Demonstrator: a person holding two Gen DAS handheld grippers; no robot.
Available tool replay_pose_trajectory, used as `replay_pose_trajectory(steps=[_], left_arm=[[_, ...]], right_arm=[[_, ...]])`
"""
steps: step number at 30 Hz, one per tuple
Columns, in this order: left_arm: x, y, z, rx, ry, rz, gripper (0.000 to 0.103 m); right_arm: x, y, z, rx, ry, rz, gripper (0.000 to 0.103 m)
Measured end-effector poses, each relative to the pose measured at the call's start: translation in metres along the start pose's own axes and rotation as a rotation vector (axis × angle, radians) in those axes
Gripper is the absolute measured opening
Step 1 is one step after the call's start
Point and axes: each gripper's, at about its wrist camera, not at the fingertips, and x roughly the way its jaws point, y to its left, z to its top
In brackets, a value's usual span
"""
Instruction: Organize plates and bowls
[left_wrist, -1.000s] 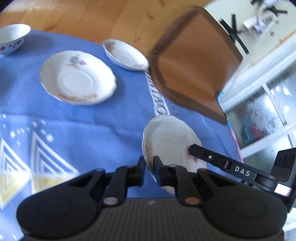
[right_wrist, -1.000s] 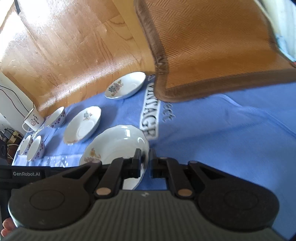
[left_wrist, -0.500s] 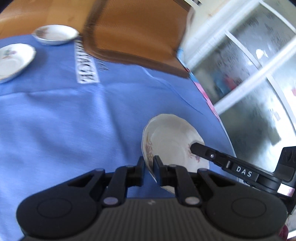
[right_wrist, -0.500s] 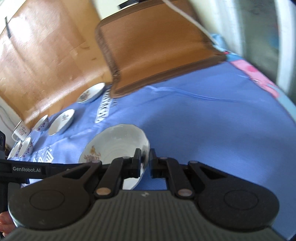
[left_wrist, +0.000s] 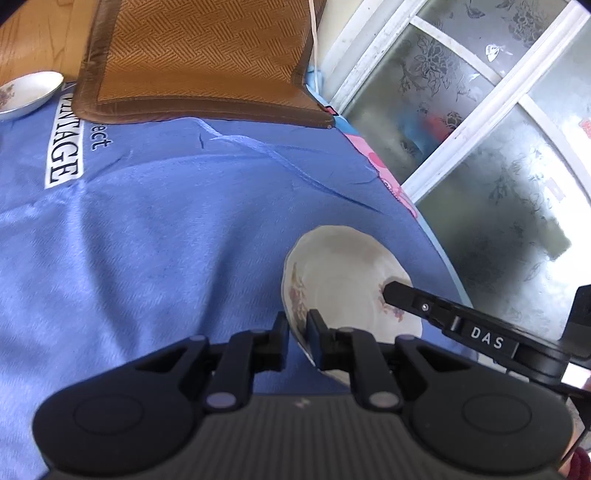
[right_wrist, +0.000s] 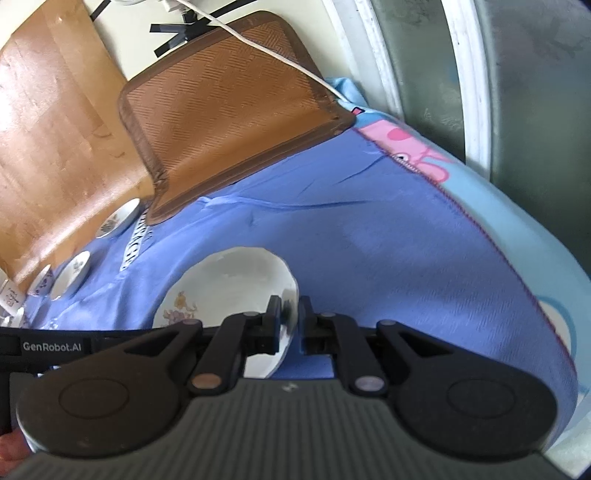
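A white floral plate (left_wrist: 343, 280) is held between both grippers above the blue cloth (left_wrist: 166, 229). My left gripper (left_wrist: 297, 326) is shut on its near-left rim. My right gripper (right_wrist: 290, 314) is shut on the opposite rim of the same plate (right_wrist: 225, 280); its arm shows in the left wrist view (left_wrist: 461, 325). A small floral dish (left_wrist: 27, 90) sits at the cloth's far left edge, and it also shows in the right wrist view (right_wrist: 118, 218). Another saucer (right_wrist: 72, 275) and cups (right_wrist: 40, 284) lie further left.
A brown woven mat (left_wrist: 199, 55) lies at the back of the table, with a white cable (right_wrist: 280, 55) across it. A frosted glass door (left_wrist: 480, 129) stands to the right, past the cloth's pink and light-blue edge (right_wrist: 417, 147). The wooden table (right_wrist: 48, 122) shows beyond.
Both grippers have carried the plate to the right, away from the other dishes and towards the cloth's right edge by the glass door. Both stayed shut on it.
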Motion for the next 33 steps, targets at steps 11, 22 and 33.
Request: replay_pose_trajectory(steps=[11, 22, 33], left_arm=[[-0.040, 0.011, -0.001, 0.031, -0.084, -0.005, 0.023], [-0.130, 0.137, -0.017, -0.106, -0.173, 0.231, 0.023], [-0.200, 0.245, 0.025, -0.256, -0.219, 0.414, 0.023]], right_arm=[[-0.008, -0.003, 0.006, -0.042, -0.089, -0.077, 0.037], [0.001, 0.071, 0.029, -0.147, 0.015, 0.142, 0.034], [0.090, 0.204, 0.058, -0.273, 0.291, 0.308, 0.032]])
